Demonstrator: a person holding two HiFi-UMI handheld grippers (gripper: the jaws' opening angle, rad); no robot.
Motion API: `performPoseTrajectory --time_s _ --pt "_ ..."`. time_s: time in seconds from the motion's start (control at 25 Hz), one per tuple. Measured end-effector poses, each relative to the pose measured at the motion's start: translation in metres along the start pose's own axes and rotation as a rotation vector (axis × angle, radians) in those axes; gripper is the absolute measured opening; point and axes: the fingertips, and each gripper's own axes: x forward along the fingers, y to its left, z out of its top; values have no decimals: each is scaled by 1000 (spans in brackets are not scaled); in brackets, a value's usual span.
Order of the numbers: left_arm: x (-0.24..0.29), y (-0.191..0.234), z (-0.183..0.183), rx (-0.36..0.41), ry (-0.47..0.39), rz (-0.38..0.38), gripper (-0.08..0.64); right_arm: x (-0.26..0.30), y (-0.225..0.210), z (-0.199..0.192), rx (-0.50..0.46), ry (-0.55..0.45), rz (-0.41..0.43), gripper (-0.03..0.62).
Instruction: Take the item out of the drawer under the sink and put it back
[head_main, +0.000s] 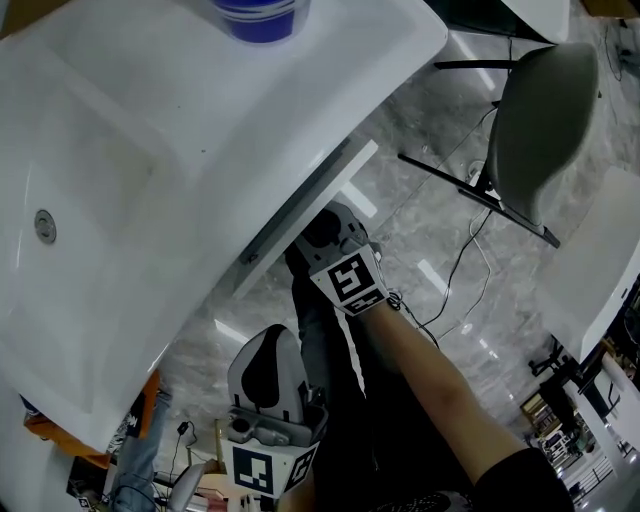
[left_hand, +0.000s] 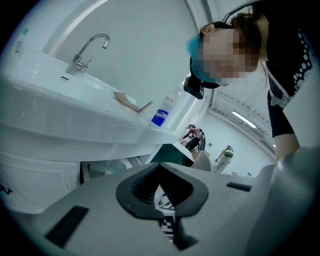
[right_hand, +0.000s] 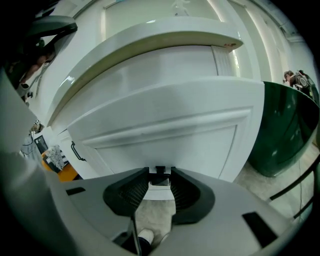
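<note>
A white sink (head_main: 150, 150) fills the upper left of the head view. Beneath it the white drawer front (head_main: 320, 195) (right_hand: 165, 135) juts out slightly past the sink edge. My right gripper (head_main: 315, 240) (right_hand: 160, 177) reaches in under the sink. Its jaws stand close together on the small dark drawer handle (right_hand: 160, 171). My left gripper (head_main: 265, 375) (left_hand: 159, 167) hangs low by my body, away from the drawer. It is shut, pads meeting at the tip with nothing between them. The drawer's inside and any item in it are hidden.
A blue cup (head_main: 255, 15) stands on the sink's back edge, with a faucet (left_hand: 87, 50) further along. A grey chair (head_main: 545, 130) and loose cables (head_main: 460, 270) are on the marble floor to the right. A dark green bin (right_hand: 282, 130) stands beside the cabinet.
</note>
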Motion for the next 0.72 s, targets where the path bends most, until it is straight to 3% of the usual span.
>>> performPoseTrajectory --time_s 0.36,0.72 --pt "-5 -4 2 17 -6 6 5 -13 -2 -8 23 -22 -43 138" --pt "-3 -8 2 16 -14 -7 5 -34 -1 -19 17 -27 -27 132"
